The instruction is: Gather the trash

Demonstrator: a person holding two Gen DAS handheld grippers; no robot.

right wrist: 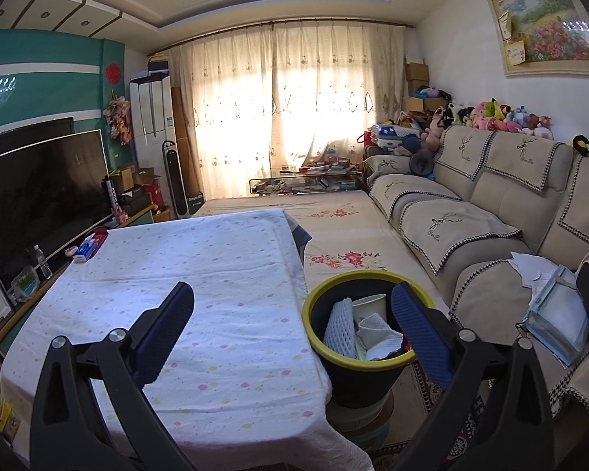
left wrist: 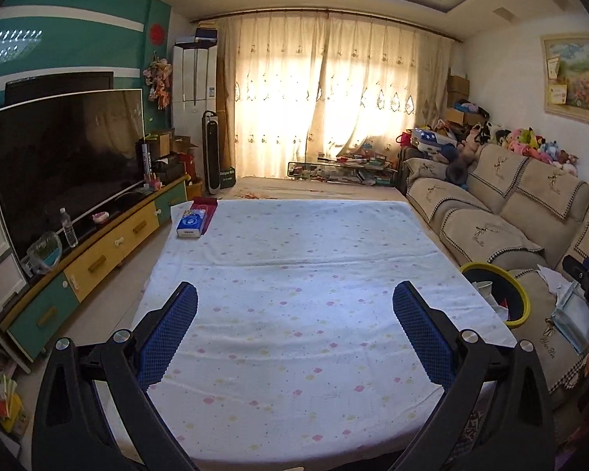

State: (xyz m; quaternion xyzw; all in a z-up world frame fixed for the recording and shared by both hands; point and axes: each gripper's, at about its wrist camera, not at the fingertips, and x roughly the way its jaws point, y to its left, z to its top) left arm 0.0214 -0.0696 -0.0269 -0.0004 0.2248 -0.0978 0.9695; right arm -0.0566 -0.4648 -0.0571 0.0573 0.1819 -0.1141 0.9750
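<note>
A black bin with a yellow-green rim stands beside the table's right edge; it holds a white foam net, a paper cup and crumpled tissue. The same bin shows at the right of the left wrist view. My left gripper hangs open over the white spotted tablecloth, nothing between its blue pads. My right gripper is open too, straddling the table's edge and the bin, with its right finger in front of the bin's rim. Both are empty.
A blue tissue pack lies at the table's far left corner. A beige sofa with papers and a plastic bag runs along the right. A TV on a low cabinet stands left, with a water bottle.
</note>
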